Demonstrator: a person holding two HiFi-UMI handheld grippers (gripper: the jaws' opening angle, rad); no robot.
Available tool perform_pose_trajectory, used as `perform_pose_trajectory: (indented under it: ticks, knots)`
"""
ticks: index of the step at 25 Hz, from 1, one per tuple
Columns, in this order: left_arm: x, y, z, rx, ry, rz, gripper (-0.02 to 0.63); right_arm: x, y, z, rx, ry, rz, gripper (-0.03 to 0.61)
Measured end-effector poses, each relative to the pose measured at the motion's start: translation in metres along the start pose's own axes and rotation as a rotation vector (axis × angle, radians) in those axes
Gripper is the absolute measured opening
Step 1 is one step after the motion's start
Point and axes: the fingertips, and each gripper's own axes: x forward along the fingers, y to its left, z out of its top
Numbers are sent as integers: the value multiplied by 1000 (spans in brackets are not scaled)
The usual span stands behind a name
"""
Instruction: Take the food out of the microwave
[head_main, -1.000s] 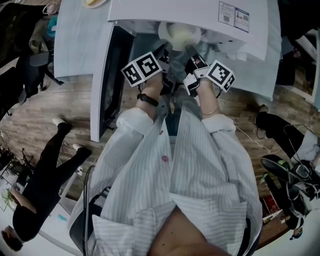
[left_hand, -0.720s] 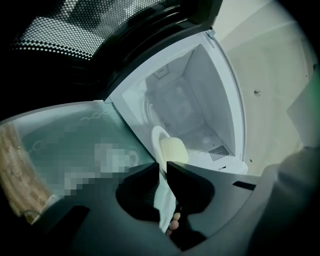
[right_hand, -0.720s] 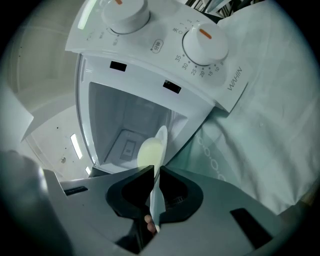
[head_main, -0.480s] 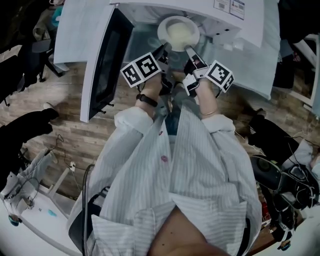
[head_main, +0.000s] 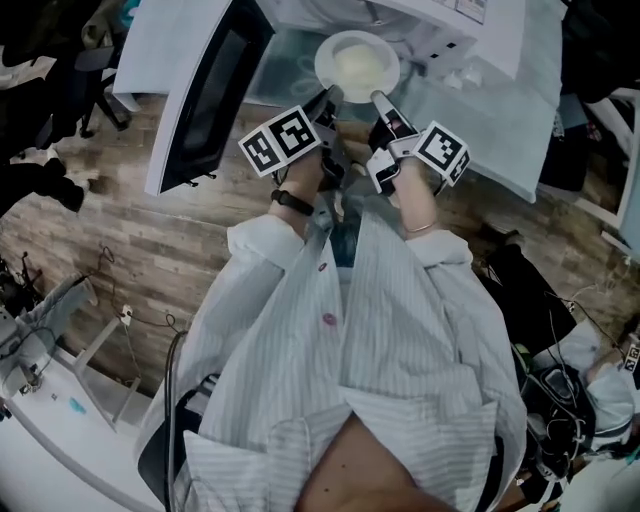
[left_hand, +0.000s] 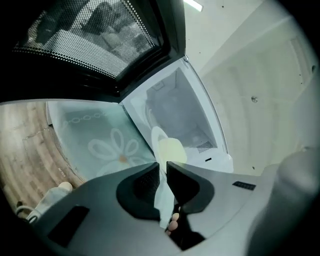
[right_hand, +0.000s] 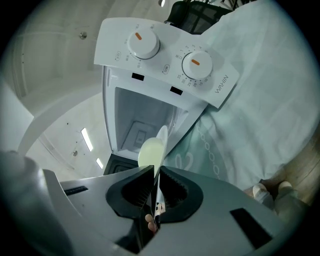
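A white plate of pale yellow food hangs just outside the open microwave, over the flowered tablecloth. My left gripper is shut on the plate's near-left rim and my right gripper on its near-right rim. In the left gripper view the plate shows edge-on, pinched in the left gripper, with the empty cavity behind. The right gripper view has the right gripper clamping the plate's rim below the microwave's two knobs.
The microwave door stands swung open at the left, close to my left gripper. White cloth covers the table to the right. Wooden floor lies below, with cables and bags at the right.
Both grippers have drawn the plate back out of the microwave, so it now shows whole in front of the opening. The grips have not changed.
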Motion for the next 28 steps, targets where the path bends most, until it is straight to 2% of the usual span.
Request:
perform_pose_trajectory:
  ticks: [11,16,28]
  knots:
    - [-33,-34,-19,-29,-68,-37,49,-40,25,-4,20,34,66,51]
    - [-46,-49,-13,-32,-77,-69,49,-51,39,-3,11,30,44,48]
    - [-92,-85,-9,-19,-79,-125,46,-78,90,-16,-18,20,162,46]
